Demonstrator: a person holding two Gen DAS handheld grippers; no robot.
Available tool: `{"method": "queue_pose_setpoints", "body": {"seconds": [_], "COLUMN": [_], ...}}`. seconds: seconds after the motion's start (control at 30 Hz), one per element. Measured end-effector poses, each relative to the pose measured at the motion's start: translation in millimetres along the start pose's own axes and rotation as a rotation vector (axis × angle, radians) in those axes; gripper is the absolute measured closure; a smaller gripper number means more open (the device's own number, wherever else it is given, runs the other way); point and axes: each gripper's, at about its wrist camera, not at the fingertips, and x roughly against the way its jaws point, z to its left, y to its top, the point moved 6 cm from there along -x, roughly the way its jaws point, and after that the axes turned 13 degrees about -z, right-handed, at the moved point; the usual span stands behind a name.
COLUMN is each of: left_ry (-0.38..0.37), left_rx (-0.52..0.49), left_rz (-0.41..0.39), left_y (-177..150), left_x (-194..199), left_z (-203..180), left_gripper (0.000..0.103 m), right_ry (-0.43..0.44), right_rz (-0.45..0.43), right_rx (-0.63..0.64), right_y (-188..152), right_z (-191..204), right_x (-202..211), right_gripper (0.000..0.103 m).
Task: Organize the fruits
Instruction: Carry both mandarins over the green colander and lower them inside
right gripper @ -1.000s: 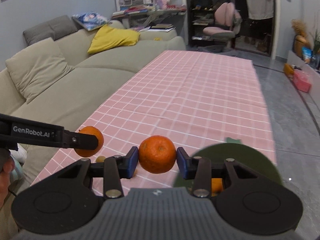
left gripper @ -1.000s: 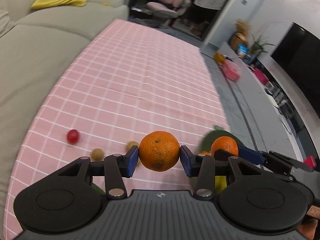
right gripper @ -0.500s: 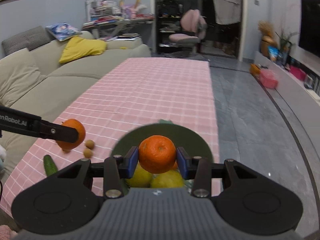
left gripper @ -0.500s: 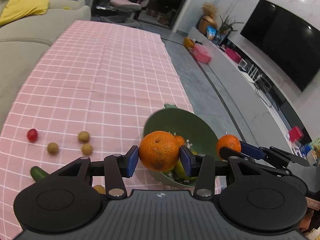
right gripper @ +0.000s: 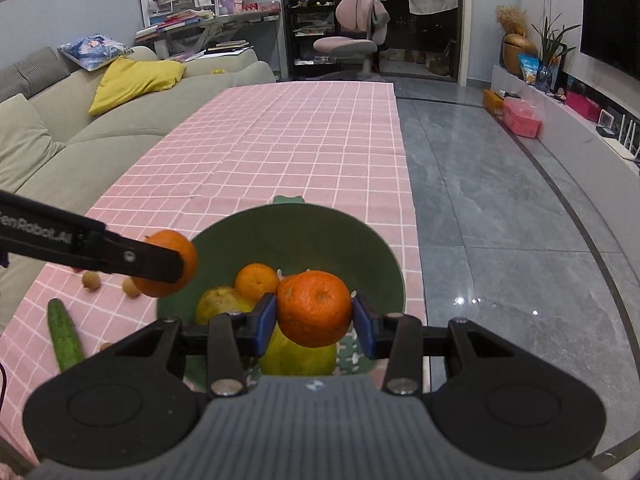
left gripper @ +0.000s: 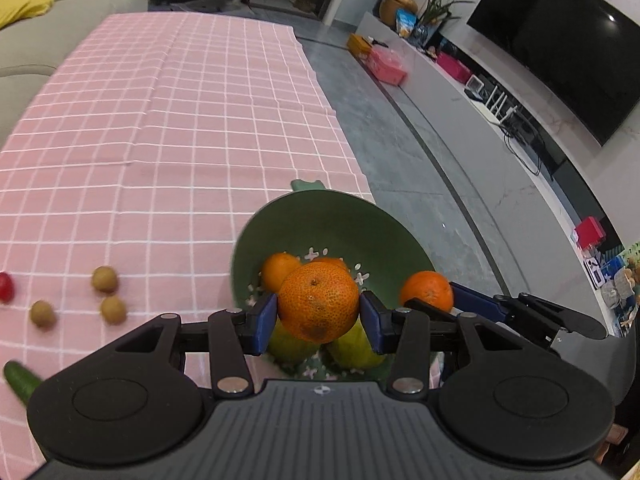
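Clamping a round, speckled orange mandarin [left gripper: 318, 301] between its blue pads, the left gripper [left gripper: 319, 318] hung just over the near rim of the deep green bowl with white flower-shaped holes [left gripper: 320, 220]. The right gripper [right gripper: 314, 316] pinched a second, smoother orange mandarin [right gripper: 314, 307] in the same way, above the bowl's right part. In the left wrist view that second fruit and the right gripper's blue finger showed at the bowl's right rim; in the right wrist view the left gripper's black finger crossed in front of its mandarin over the bowl's left rim.

Inside the bowl lay a small loose orange mandarin [right gripper: 256, 282] against the far wall and two yellow-green pear-like fruits [right gripper: 224, 305] nearer the cameras, partly hidden by the held mandarins.

The bowl stood at the near right edge of the pink checked tablecloth [left gripper: 168, 120]. To its left on the cloth lay three small tan round longan-like fruits [left gripper: 105, 279], close together but apart, a small red cherry tomato [left gripper: 5, 288] further left, and a dark green cucumber [right gripper: 64, 334] lying lengthwise near the table's front edge. A beige sofa [right gripper: 72, 120] ran along the table's left side, with grey tiled floor [right gripper: 500, 220] on the right.
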Motion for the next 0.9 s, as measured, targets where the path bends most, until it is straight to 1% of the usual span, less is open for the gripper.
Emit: {"method": "queue_pose_setpoints", "body": {"seconds": [0.17, 0.33, 0.4, 0.47, 0.57, 0.63, 0.9], "left_ry": [-0.01, -0.025, -0.032, -0.023, -0.008, -0.014, -0.035], "left_rx": [0.001, 0.018, 0.005, -0.038, -0.078, -0.065, -0.075], "left_rz": [0.039, 0.086, 0.107, 0.122, 0.143, 0.162, 0.174], "left_y": [5.4, 7.5, 7.9, 8.0, 5.4, 2.4, 1.2], "left_x": [-30.3, -54.5, -61.3, -68.3, -73.8, -75.9, -78.5], "left_z": [-2.1, -0.6, -1.9, -4.1, -3.7, -1.7, -3.3], "left_gripper": [0.052, 0.052, 0.052, 0.052, 0.052, 0.052, 0.051], "right_ry": [-0.035, -0.046, -0.047, -0.047, -0.048, -0.046, -0.039], "right_rz": [-0.002, 0.01, 0.019, 0.028, 0.039, 0.048, 0.094], "right_rx": [0.019, 0.056, 0.066, 0.073, 0.088, 0.1, 0.114], "right_y": [5.1, 4.8, 2.9, 1.2, -2.0, -5.0, -17.6], "right_z": [-7.1, -9.4, -10.8, -11.5, -11.2, -10.3, -8.0], "right_x": [-26.1, -49.9, -57.7, -65.2, -70.3, -74.2, -81.1], "right_gripper": [0.064, 0.064, 0.064, 0.064, 0.064, 0.064, 0.064]}}
